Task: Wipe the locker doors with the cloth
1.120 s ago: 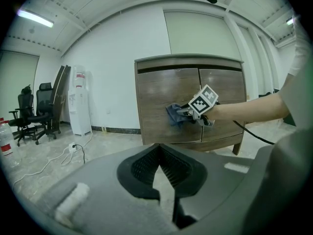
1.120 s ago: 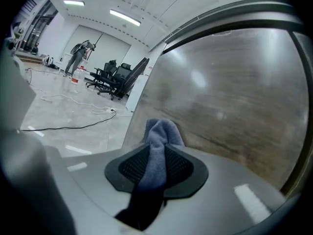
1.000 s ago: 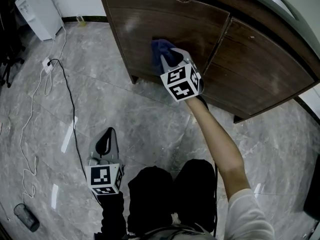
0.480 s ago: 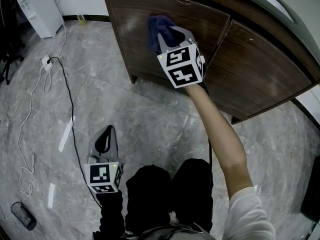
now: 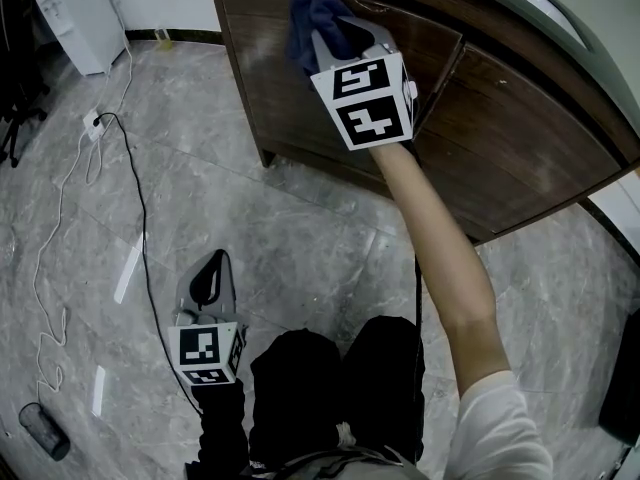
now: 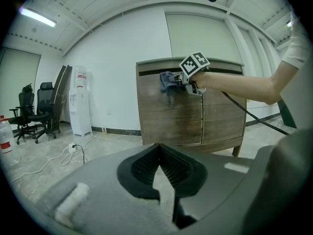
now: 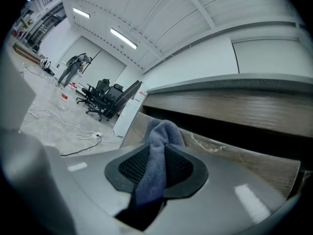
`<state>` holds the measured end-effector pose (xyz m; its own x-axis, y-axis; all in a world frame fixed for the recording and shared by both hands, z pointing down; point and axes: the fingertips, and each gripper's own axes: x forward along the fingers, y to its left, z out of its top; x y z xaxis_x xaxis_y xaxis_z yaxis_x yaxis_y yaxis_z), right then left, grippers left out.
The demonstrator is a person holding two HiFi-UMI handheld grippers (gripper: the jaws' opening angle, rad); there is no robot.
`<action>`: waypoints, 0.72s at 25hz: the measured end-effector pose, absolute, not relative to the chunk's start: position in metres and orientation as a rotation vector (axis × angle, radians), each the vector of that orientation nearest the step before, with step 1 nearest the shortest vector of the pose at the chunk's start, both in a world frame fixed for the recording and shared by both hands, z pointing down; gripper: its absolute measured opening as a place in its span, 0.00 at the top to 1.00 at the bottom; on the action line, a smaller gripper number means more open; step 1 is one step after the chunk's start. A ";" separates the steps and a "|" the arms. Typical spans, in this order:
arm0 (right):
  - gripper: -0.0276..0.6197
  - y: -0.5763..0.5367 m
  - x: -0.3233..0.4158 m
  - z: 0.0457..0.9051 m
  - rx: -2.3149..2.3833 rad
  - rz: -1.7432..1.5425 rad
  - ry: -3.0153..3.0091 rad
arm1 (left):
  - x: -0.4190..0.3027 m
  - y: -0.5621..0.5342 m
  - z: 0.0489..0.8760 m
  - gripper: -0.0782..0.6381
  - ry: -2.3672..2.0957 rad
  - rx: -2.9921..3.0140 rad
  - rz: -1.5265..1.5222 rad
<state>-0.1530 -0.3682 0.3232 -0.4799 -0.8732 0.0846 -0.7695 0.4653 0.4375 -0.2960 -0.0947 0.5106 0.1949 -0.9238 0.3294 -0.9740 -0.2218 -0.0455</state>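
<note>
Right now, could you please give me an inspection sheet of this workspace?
Surface: floor, grey stone-look tiles.
Job's things: blue cloth pressed near the top of the left locker door; right locker door shut.
Clutter: dark container lying on the floor.
Grippers: right gripper shut on the blue cloth; left gripper shut, empty, held low.
Cables: black cable and white cable across the floor, by a power strip.
Surroundings: white water dispenser; office chairs.
</note>
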 end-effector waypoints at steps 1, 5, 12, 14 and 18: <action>0.81 -0.368 -0.153 0.320 1.404 -0.497 -2.424 | -0.297 -0.095 0.511 0.89 -1.843 2.289 0.431; 0.81 -0.369 -0.154 0.316 1.405 -0.505 -2.419 | -0.298 -0.094 0.512 0.89 -1.844 2.287 0.427; 0.81 -0.371 -0.159 0.329 1.405 -0.494 -2.418 | -0.301 -0.093 0.514 0.89 -1.849 2.287 0.436; 0.81 -0.372 -0.161 0.341 1.394 -0.480 -2.414 | -0.302 -0.092 0.514 0.89 -1.848 2.281 0.434; 0.81 -0.373 -0.164 0.370 1.373 -0.440 -2.397 | -0.305 -0.091 0.513 0.89 -1.853 2.278 0.435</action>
